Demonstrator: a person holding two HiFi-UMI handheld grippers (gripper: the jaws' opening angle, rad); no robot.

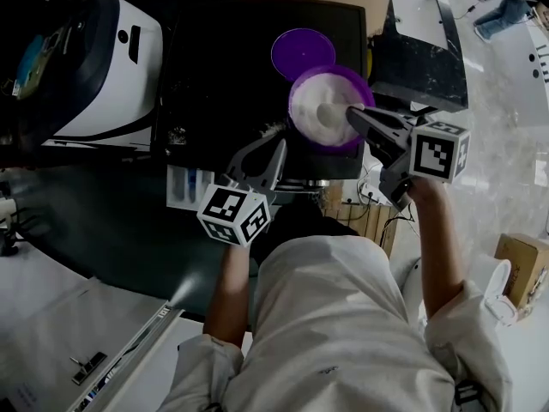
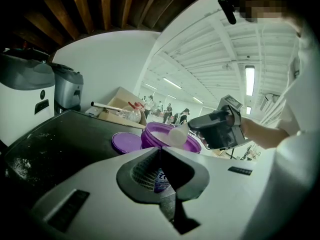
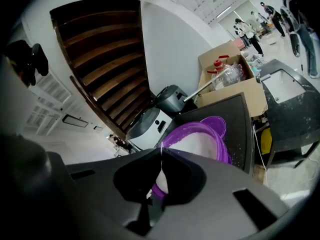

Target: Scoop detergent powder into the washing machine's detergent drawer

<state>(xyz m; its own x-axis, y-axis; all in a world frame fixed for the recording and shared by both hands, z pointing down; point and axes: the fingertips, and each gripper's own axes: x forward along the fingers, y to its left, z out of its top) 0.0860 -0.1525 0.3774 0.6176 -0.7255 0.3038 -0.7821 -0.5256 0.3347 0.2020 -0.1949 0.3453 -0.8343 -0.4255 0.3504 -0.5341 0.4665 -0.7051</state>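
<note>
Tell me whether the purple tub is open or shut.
Open: the lid lies flat beside the tub, white powder shows inside, and the right tool holds a scoop in it.

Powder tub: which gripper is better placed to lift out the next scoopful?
Right. The right gripper holds the white scoop over the powder in the purple tub. The left gripper is shut, short of the tub.
</note>
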